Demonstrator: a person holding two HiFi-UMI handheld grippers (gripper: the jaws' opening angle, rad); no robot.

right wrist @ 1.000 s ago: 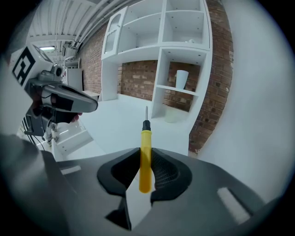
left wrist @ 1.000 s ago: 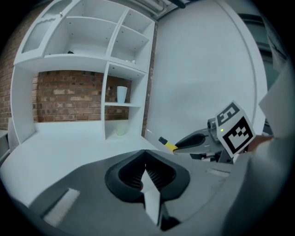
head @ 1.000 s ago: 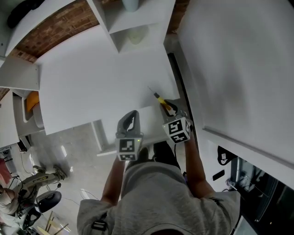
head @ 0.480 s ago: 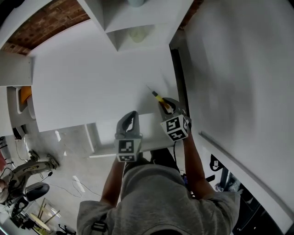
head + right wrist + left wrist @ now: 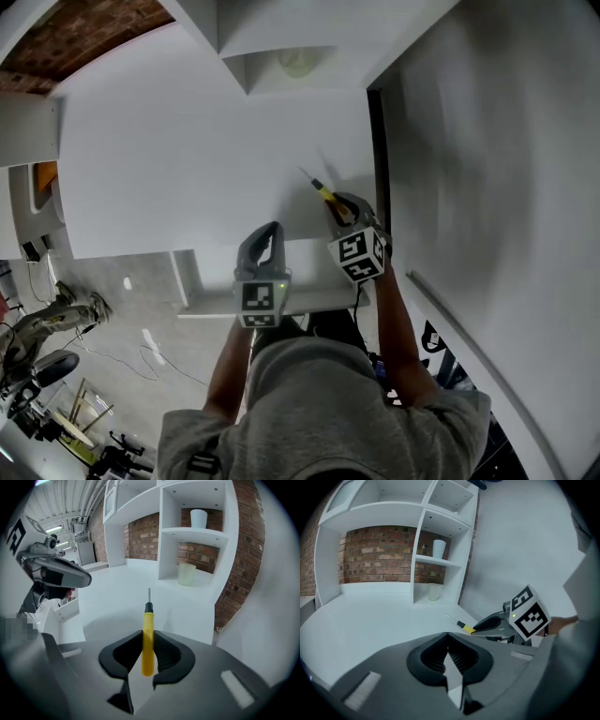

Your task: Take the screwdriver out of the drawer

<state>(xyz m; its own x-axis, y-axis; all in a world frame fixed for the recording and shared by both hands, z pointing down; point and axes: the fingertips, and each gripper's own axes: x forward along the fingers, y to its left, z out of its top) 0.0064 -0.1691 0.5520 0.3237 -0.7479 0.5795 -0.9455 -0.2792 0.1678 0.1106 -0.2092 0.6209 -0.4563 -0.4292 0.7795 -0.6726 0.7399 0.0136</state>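
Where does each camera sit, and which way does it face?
Head view: on the person's head, looking steeply down at the counter; shows both forearms, left gripper, right gripper.
Left gripper view: on the left gripper, along its shut jaws toward the shelves; right gripper shows.
Right gripper view: on the right gripper, along jaws gripping the screwdriver; left gripper shows.
Shared: all three show the screwdriver.

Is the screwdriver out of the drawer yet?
Out: the screwdriver is clamped in the right hand-held gripper, above the white countertop.
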